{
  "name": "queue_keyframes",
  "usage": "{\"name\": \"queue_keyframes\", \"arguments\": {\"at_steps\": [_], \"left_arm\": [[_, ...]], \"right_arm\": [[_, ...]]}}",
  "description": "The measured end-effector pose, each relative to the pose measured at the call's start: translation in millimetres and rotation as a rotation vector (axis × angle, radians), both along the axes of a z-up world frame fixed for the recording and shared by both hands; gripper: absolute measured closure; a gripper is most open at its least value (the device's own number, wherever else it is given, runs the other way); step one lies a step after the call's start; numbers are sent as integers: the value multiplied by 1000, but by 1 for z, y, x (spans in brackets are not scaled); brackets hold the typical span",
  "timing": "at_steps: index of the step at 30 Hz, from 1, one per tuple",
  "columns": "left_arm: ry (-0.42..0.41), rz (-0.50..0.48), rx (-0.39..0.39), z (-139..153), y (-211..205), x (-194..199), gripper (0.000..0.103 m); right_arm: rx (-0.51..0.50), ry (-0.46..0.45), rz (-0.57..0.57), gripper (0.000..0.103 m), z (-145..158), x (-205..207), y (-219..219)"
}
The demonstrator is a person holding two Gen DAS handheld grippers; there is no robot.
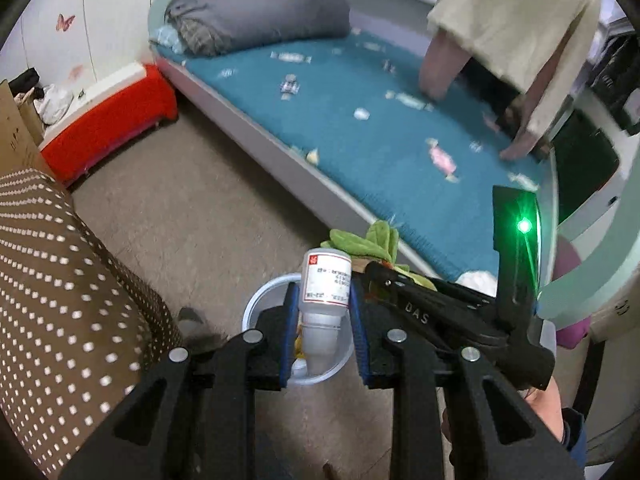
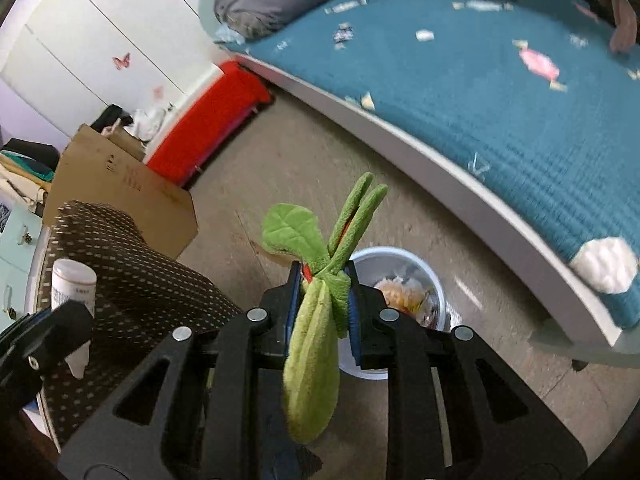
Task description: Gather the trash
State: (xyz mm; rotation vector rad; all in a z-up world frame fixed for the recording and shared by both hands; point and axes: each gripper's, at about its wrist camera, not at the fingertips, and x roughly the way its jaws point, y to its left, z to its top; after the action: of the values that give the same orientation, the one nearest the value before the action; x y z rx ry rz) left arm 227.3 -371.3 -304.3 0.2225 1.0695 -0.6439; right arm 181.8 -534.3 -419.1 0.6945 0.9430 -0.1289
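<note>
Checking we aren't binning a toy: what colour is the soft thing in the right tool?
Leafy green plush, with a bit of red between the leaves; clearest in the right wrist view.

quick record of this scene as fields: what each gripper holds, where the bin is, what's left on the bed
left gripper: shut on white bottle, over the bin
right gripper: shut on green plush toy
bin: white, on the floor beside the bed, some trash already inside
bed: teal cover, wrappers scattered on it, including a pink wrapper
other person: hands on the bed
</note>
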Motion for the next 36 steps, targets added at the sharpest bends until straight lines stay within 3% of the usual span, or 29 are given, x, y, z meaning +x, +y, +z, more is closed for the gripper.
{"name": "queue_keyframes", "arguments": {"at_steps": [4,6,8,10,12,14,16,19,23,29,36], "left_arm": [[3,-16,39,-9,-11,7,79],[24,-20,67,-17,-15,13,79],[53,-21,83,-27,-17,18,78],[88,-24,121,-38,-19,23,60],[71,0,133,-40,-17,22,17],[47,23,142,-36,-15,22,14],[49,44,165,-37,-15,23,14],[49,50,129,-32,-11,19,14],[8,28,51,-6,-3,0,14],[-115,48,-21,39,21,-33,12],[-371,149,-81,106,95,-85,7]], "right_arm": [[63,26,-14,81,-20,6,-4],[84,28,-24,76,-25,8,-8],[107,41,-50,41,-34,9,-13],[122,58,-58,35,-40,10,-16],[154,62,-73,26,-45,7,-18],[178,61,-87,15,-47,4,-21],[198,58,-88,11,-48,-1,-22],[179,59,-108,6,-41,-10,-24],[148,40,-144,6,-19,-25,-26],[46,-36,-163,6,51,-51,-9],[-113,-190,-110,6,154,-81,45]]}}
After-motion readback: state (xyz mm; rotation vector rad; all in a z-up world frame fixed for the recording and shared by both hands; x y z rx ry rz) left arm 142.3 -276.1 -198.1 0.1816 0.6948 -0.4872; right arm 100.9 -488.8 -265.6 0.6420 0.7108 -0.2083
